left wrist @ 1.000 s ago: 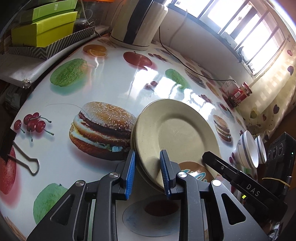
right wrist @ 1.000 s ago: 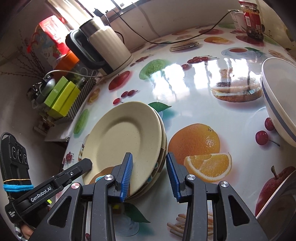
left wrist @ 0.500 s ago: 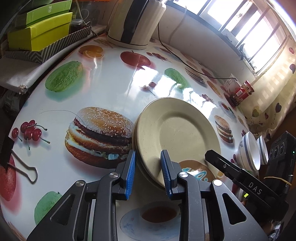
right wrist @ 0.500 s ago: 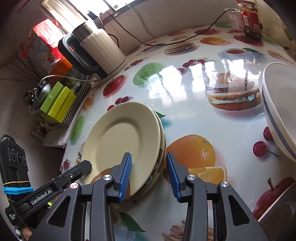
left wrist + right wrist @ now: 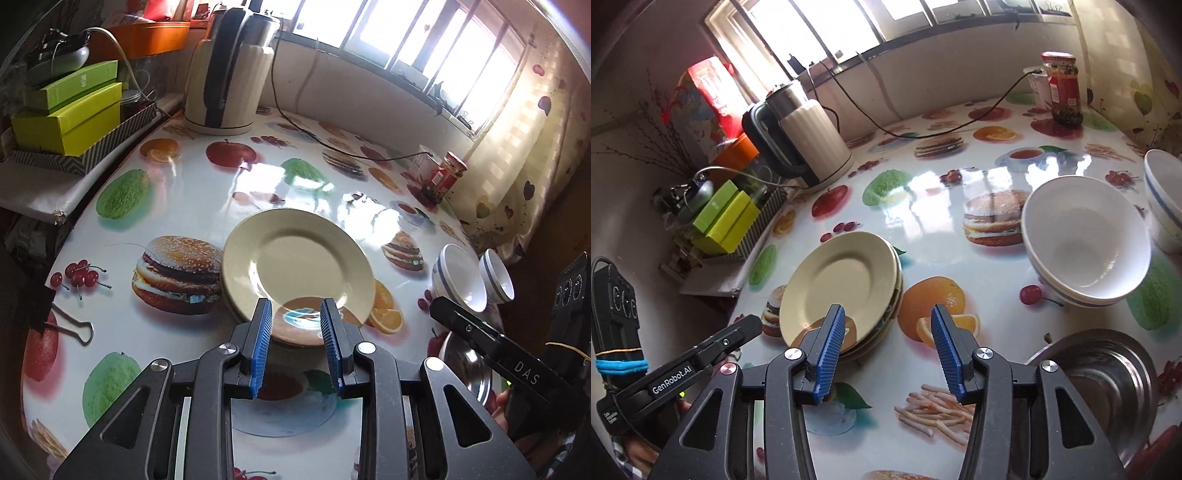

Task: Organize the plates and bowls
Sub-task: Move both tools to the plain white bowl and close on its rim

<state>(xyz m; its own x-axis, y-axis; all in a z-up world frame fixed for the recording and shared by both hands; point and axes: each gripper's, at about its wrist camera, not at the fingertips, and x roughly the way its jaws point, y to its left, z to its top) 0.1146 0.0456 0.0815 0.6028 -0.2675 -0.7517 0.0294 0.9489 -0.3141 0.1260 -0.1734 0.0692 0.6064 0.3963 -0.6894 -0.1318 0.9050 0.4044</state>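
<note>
A stack of cream plates (image 5: 299, 266) lies flat on the fruit-print table; it also shows in the right wrist view (image 5: 846, 284). My left gripper (image 5: 295, 314) is open and empty, raised just above the stack's near rim. My right gripper (image 5: 886, 325) is open wide and empty, above the table at the stack's right edge. Two white bowls with blue rims (image 5: 461, 277) (image 5: 496, 275) stand to the right of the plates. In the right wrist view the nearer bowl (image 5: 1086, 240) sits beside the second bowl (image 5: 1165, 199). A steel bowl (image 5: 1108, 384) sits at the near right.
A white electric kettle (image 5: 229, 74) with its cord stands at the back. Green boxes in a striped tray (image 5: 70, 114) sit at the left edge. A red-lidded jar (image 5: 445, 177) stands at the back right. A binder clip (image 5: 74, 328) lies at the left.
Both grippers have opened, let go of the plate stack and drawn back and up. The stack now lies flat on the table.
</note>
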